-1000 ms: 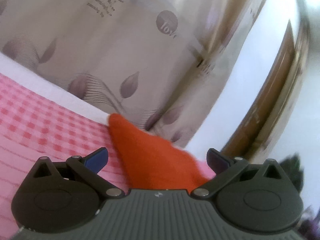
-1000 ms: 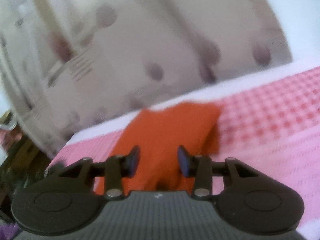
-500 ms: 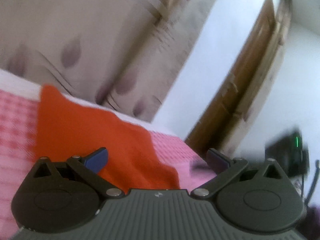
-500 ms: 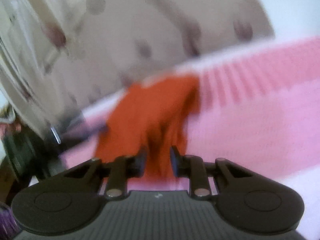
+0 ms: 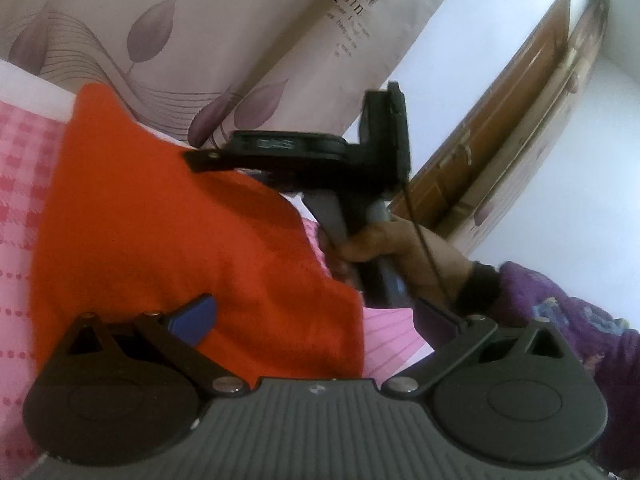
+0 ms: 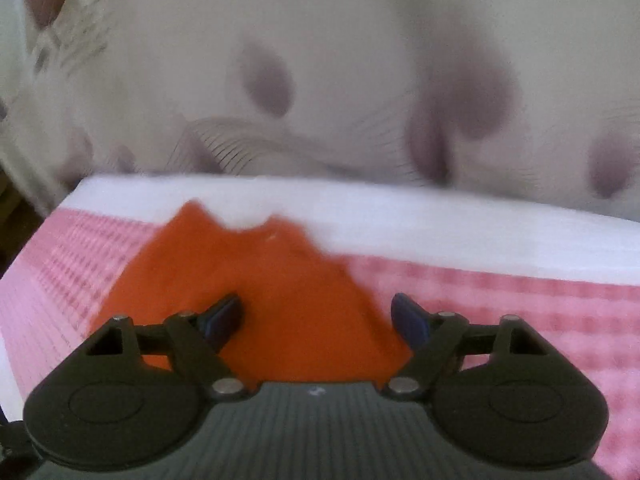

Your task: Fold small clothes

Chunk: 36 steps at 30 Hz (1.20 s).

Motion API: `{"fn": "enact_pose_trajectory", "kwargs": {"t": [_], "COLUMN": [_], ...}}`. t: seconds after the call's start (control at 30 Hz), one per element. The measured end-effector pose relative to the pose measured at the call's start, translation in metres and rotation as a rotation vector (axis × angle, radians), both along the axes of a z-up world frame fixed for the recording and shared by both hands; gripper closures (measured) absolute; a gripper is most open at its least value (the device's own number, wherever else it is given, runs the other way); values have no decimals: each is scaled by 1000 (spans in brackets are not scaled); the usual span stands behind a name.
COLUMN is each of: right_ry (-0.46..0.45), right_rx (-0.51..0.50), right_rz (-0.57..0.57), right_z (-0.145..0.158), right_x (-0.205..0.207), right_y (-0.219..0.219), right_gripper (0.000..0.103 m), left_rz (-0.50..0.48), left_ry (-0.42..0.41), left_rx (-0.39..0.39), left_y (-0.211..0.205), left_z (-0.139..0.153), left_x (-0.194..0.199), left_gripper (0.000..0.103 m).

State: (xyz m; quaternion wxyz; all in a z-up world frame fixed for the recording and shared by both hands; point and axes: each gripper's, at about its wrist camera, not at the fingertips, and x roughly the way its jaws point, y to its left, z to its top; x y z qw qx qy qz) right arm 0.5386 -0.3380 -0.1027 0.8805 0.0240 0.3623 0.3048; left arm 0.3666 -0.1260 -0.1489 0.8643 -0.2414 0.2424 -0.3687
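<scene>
An orange small garment lies on the pink checked cloth; it also shows in the right wrist view. My left gripper is open and empty, low over the garment's near edge. My right gripper is open, with the garment between and beyond its fingers. In the left wrist view the right gripper's body hovers over the garment's far right edge, held by a hand.
A leaf-print curtain hangs just behind the surface, past its white back edge. A wooden door frame and a white wall stand to the right. A purple sleeve is at the right.
My right gripper has opened from nearly shut around the orange garment. The left gripper swung so the right gripper and hand came into its view; it stayed open.
</scene>
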Motion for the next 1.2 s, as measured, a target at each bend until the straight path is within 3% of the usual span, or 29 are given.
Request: {"fn": "enact_pose_trajectory", "kwargs": {"t": [0.1, 0.2, 0.3, 0.37, 0.43, 0.6, 0.77, 0.87, 0.97, 1.03, 1.13, 1.2], "right_ry": [-93, -154, -253, -266, -250, -91, -171, -204, -157, -90, -71, -80], "right_rx": [-42, -33, 9, 58, 70, 129, 271, 360, 287, 202, -16, 9], "right_rz": [47, 56, 0, -64, -114, -125, -204, -107, 92, 198, 194, 150], "right_z": [7, 13, 23, 23, 14, -31, -8, 20, 31, 22, -2, -9], "right_x": [-7, -15, -23, -14, -4, 18, 4, -14, -27, -29, -26, -17], "right_y": [23, 32, 21, 9, 1, -16, -43, -48, -24, -3, 26, 25], "right_gripper": [80, 87, 89, 89, 94, 94, 93, 93, 93, 93, 94, 97], "left_rz": [4, 12, 24, 45, 49, 46, 46, 46, 44, 43, 42, 44], "left_ry": [1, -1, -3, -9, -5, -9, -7, -7, -5, -1, 0, -4], "left_rx": [-14, -12, -12, -15, -12, 9, 7, 6, 2, -7, -7, 0], "left_y": [3, 4, 5, 6, 6, 4, 5, 4, 4, 5, 5, 3], "left_z": [1, 1, 1, 2, 2, 4, 4, 4, 4, 4, 5, 5], "left_x": [-2, -6, -8, -10, -9, -10, -10, -9, -10, -9, -9, -9], "left_gripper": [0, 0, 0, 0, 0, 0, 0, 0, 0, 0, 0, 0]}}
